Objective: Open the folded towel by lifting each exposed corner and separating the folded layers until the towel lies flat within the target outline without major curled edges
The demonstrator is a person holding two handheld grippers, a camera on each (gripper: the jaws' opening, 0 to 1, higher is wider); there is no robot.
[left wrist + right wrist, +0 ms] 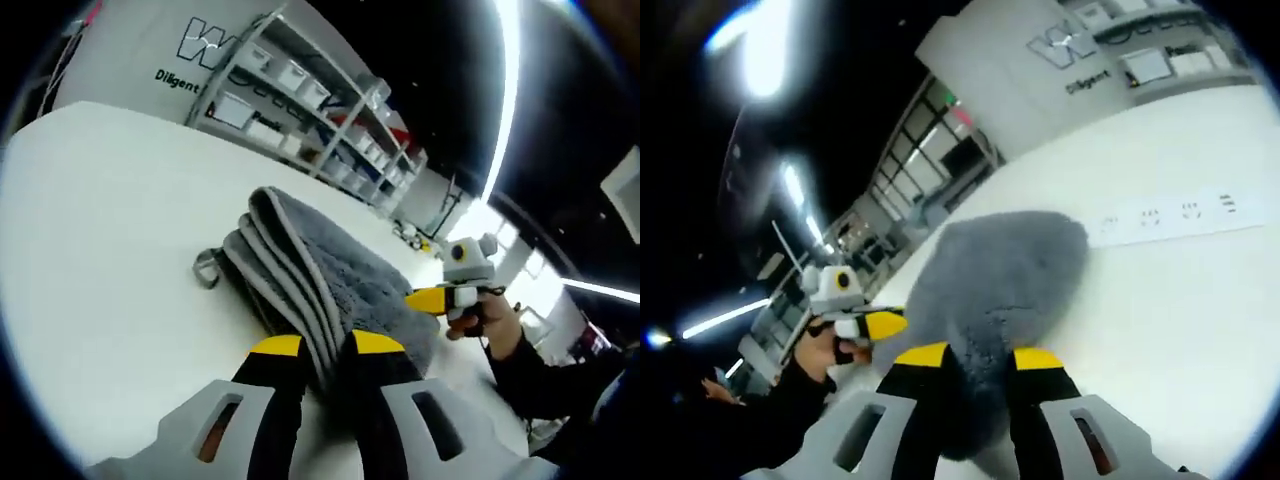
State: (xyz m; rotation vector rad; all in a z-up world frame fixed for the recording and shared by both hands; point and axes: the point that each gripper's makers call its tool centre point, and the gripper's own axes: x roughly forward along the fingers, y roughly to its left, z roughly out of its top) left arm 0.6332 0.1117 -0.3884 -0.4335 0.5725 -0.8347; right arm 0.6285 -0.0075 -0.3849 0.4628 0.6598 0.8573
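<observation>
In the left gripper view a white table (110,250) stretches away to the left, and on it lies the folded gray towel (330,275), its stacked layers showing as pale ridges along the near edge. A small loop tag (205,268) sticks out from the towel's left side onto the bare tabletop. At the bottom, the left gripper (328,350) rises with its yellow-tipped black jaws narrowly apart, pinched on the edge of the towel's layers — the fabric sits between the tips. Behind the table, shelves (320,100) with white bins stand against a wall with dark lettering. At the right, the right gripper (432,298) reaches in, its yellow tip touching the towel's far side, held by a hand (480,315) in a dark sleeve.

In the right gripper view the left gripper (880,323) shows at the left, yellow tip at the towel's (1005,285) edge, with a hand (820,350) behind it. The towel is raised up in the middle of the view, a fuzzy gray mass above the table (1180,300). The right gripper (980,358) comes up from the bottom, its jaws a little apart and holding the towel's lower edge between them. To the right, a long white strip (1170,215) with small markings lies on the tabletop.
</observation>
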